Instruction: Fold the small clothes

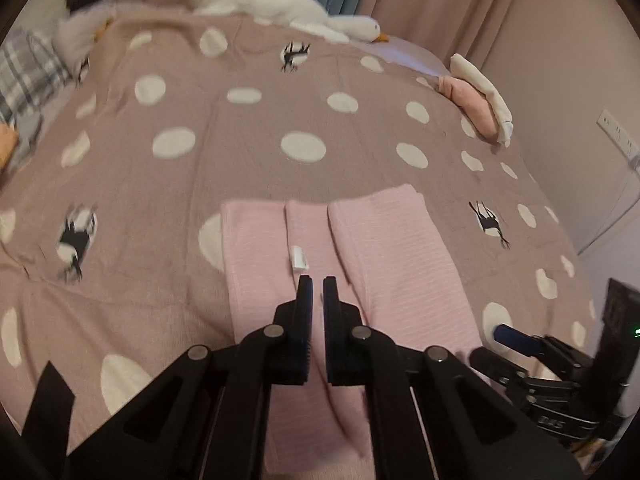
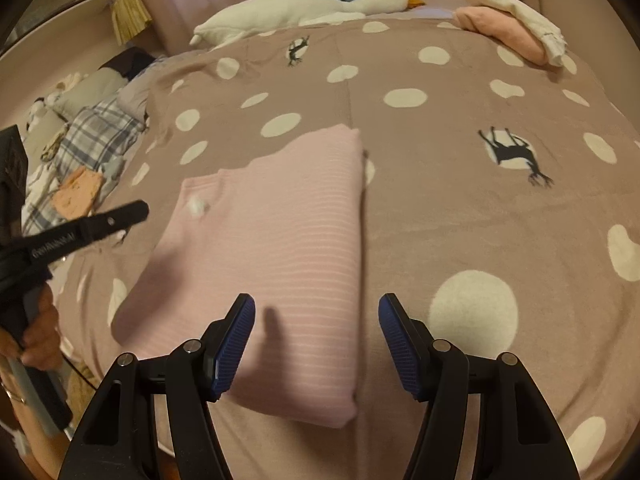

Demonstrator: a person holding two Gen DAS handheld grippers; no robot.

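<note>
1 pink garment [image 2: 276,248] lying flat near the middle of the bedspread [image 2: 460,220], both sides folded inward, 1 small white tag [image 1: 299,260] showing on the strip between the 2 flaps. Left gripper [image 1: 317,284] poised over that strip just below the tag, fingers drawn almost together with only a thin slit between them, no cloth pinched. Right gripper [image 2: 316,312] over the near right edge of the garment, 2 blue pads [image 2: 236,344] spread wide, nothing between them but the fabric underneath. 1 white goose toy [image 2: 304,10] along the far edge of the bed. 2 folded pieces stacked at the far right corner: 1 pink [image 2: 504,30], 1 white [image 2: 516,12] on top. 1 plaid cloth [image 2: 96,136] bunched at the left.
</note>
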